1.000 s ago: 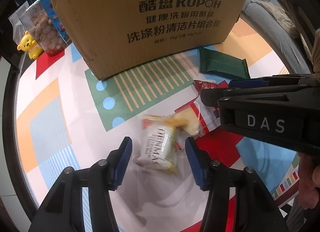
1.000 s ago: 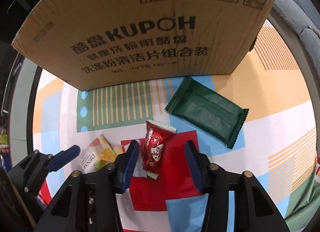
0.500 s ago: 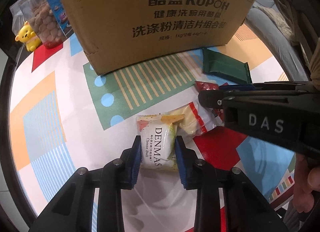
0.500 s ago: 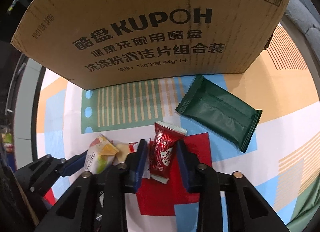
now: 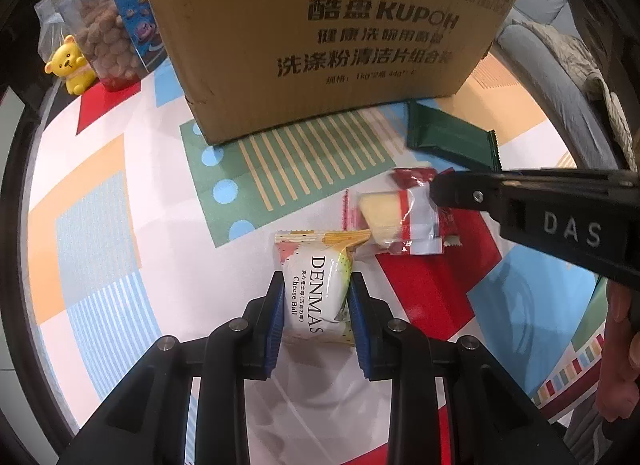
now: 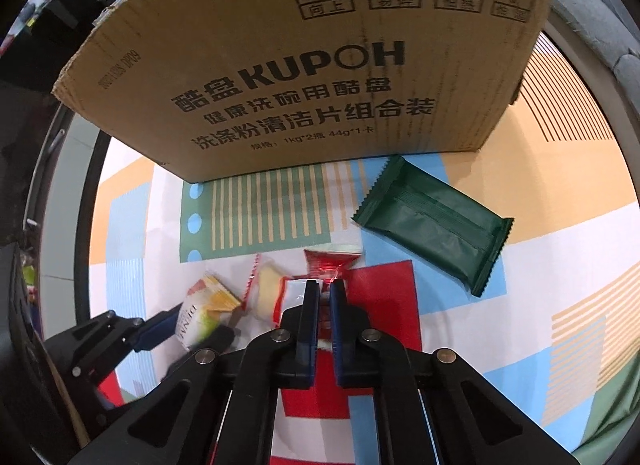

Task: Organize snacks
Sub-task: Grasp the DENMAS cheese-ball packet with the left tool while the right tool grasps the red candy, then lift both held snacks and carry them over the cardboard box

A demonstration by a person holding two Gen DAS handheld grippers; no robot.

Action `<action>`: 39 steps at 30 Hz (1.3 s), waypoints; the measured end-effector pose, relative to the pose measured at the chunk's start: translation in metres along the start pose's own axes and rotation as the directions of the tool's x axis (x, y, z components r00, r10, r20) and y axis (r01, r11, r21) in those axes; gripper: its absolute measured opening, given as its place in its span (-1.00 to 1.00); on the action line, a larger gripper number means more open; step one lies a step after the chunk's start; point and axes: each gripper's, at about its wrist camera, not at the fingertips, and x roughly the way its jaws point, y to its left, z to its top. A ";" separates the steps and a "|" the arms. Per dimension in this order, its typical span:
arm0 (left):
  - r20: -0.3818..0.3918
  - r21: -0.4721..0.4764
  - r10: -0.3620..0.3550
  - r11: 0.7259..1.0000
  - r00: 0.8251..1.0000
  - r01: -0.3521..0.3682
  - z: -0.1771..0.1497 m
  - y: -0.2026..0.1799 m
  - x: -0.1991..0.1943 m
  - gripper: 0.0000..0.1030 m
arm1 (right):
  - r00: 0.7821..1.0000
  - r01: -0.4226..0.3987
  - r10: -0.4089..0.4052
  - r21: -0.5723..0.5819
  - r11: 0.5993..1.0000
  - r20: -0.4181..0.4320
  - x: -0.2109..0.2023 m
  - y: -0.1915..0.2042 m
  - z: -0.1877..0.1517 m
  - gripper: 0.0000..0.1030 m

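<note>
Snacks pinched in both claws, box waiting behind

Snacks lie loose on the patterned tablecloth (image 5: 100, 225) in front of a big cardboard box (image 5: 320, 25). The left claw (image 5: 317, 305) has just been closing and now pinches the white cheese-ball packet (image 5: 316, 289) across its width, pads pressed into both long sides. The right claw (image 6: 325, 317) has just been closing too, and its pads are pressed nearly together on the thin red packet (image 6: 328, 263), whose crimped top sticks out beyond the fingertips.

A clear cake wrapper (image 5: 394, 221) sits just beside both, and a dark green packet (image 6: 434, 225) lies near the box's right corner.

These packets look light, puffy and crinkly; the film is probably slick, so a grip across the middle should hold better than one on a sealed end. The contents likely crush easily, which argues for a gentle squeeze. The green packet seems flatter and stiffer, best taken across its short side.
</note>
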 end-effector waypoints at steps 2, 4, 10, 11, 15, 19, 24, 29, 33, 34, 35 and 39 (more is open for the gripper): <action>0.005 0.001 0.001 1.000 1.000 -0.001 0.000 0.000 -0.003 -0.41 | 1.000 -0.005 0.005 0.001 1.000 -0.003 -0.005 -0.007 -0.004 -0.88; 0.009 0.003 0.003 1.000 1.000 -0.003 0.000 -0.002 -0.006 -0.41 | 1.000 -0.009 0.009 0.002 1.000 -0.005 -0.008 -0.009 -0.007 -0.89; 0.018 0.002 0.002 1.000 1.000 -0.002 -0.007 -0.005 -0.013 -0.42 | 1.000 -0.010 0.010 -0.030 1.000 0.005 -0.017 -0.012 -0.012 -0.94; 0.018 0.002 0.004 1.000 1.000 -0.004 -0.009 -0.004 -0.014 -0.42 | 1.000 0.002 -0.002 -0.030 1.000 0.007 -0.017 -0.013 -0.012 -0.93; 0.018 -0.003 0.003 1.000 1.000 -0.002 -0.008 -0.004 -0.015 -0.42 | 1.000 0.024 -0.024 -0.014 1.000 0.007 -0.014 -0.012 -0.009 -0.92; 0.018 -0.003 0.002 1.000 1.000 -0.002 -0.008 -0.003 -0.014 -0.42 | 0.999 0.036 -0.036 -0.005 0.999 -0.006 -0.006 -0.013 -0.004 -0.72; 0.012 -0.010 0.000 1.000 1.000 0.000 -0.008 0.001 -0.009 -0.41 | 0.999 0.053 -0.053 -0.019 0.998 0.001 0.000 -0.007 0.001 -0.41; 0.006 -0.020 0.003 1.000 1.000 -0.002 -0.008 0.004 -0.006 -0.42 | 0.998 0.068 -0.068 -0.046 0.997 0.001 0.009 0.006 0.005 -0.39; 0.007 -0.028 0.004 1.000 1.000 -0.004 -0.008 0.006 -0.005 -0.42 | 0.997 0.074 -0.074 -0.066 0.995 -0.001 0.012 0.015 0.005 -0.39; 0.007 -0.029 0.005 1.000 1.000 -0.005 -0.007 0.006 -0.005 -0.41 | 0.997 0.074 -0.074 -0.068 0.995 -0.003 0.014 0.017 0.005 -0.39; 0.008 -0.031 0.007 1.000 1.000 -0.007 -0.007 0.006 -0.005 -0.41 | 0.997 0.077 -0.078 -0.072 0.994 -0.006 0.016 0.020 0.005 -0.39; 0.012 -0.039 0.011 0.999 1.000 -0.011 -0.007 0.005 -0.004 -0.41 | 0.997 0.077 -0.079 -0.069 0.995 -0.015 0.026 0.024 0.004 -0.39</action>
